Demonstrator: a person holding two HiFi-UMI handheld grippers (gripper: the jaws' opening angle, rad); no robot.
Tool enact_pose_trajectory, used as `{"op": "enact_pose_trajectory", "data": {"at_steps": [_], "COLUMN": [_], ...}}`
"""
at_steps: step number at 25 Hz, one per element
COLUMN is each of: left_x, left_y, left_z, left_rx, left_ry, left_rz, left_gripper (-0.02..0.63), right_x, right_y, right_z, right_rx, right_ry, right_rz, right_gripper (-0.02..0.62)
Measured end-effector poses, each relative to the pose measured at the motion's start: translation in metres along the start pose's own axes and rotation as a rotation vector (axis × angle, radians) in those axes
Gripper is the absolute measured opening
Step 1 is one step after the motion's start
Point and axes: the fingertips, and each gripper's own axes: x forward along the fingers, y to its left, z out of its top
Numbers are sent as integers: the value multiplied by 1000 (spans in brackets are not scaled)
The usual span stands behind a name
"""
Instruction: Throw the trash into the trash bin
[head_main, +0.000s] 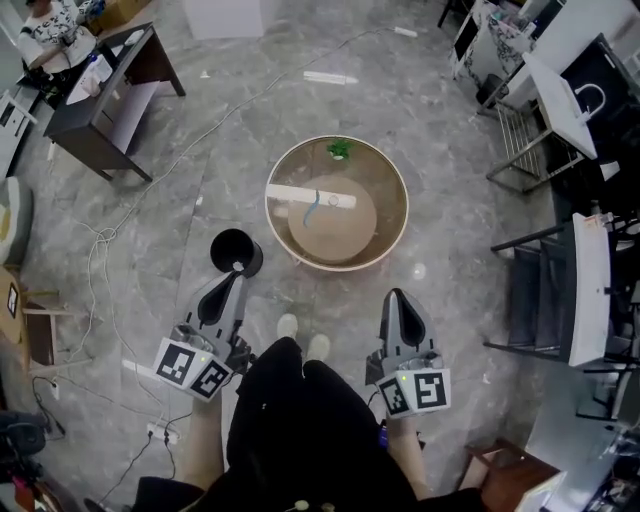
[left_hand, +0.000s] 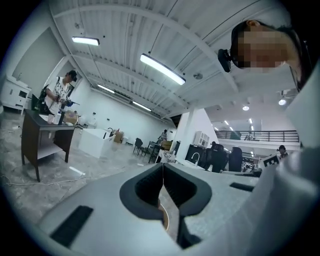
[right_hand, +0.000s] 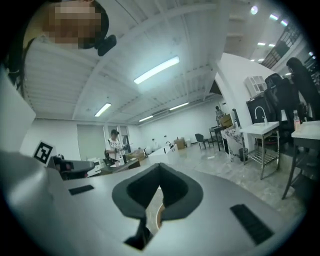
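A black round trash bin (head_main: 236, 252) stands on the marble floor, left of a low round tan table (head_main: 385, 235) with a raised rim. On the table lie a white strip (head_main: 300, 194), a thin blue piece (head_main: 312, 208) and a small green scrap (head_main: 339, 150). My left gripper (head_main: 236, 272) (left_hand: 162, 167) hangs just near the bin's near rim, its jaws together with nothing between them. My right gripper (head_main: 396, 294) (right_hand: 159, 167) is held in front of the table's near right edge, shut and empty. Both gripper views look level across the room and show no trash.
A dark desk (head_main: 110, 90) with a person at it stands at the far left. White tables and black chairs (head_main: 590, 290) line the right side. Cables (head_main: 100, 250) trail over the floor at left. A white strip (head_main: 330, 77) lies beyond the round table.
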Motion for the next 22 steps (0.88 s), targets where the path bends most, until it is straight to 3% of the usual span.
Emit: {"op": "enact_pose_trajectory", "data": {"at_steps": [9,22], "left_x": [14,23], "left_y": [-15,-28], "left_z": [38,56], "left_rx": [155,142], "left_ry": [-67,-104], "left_rz": [-50,-77], "left_gripper": [8,8], "right_x": [-17,-21], "right_y": [15,8], "right_z": [67,71], "right_rx": [-91,-71], "right_ry": [-174,-187], "right_rz": [-42,-64], "right_gripper": [2,2]}}
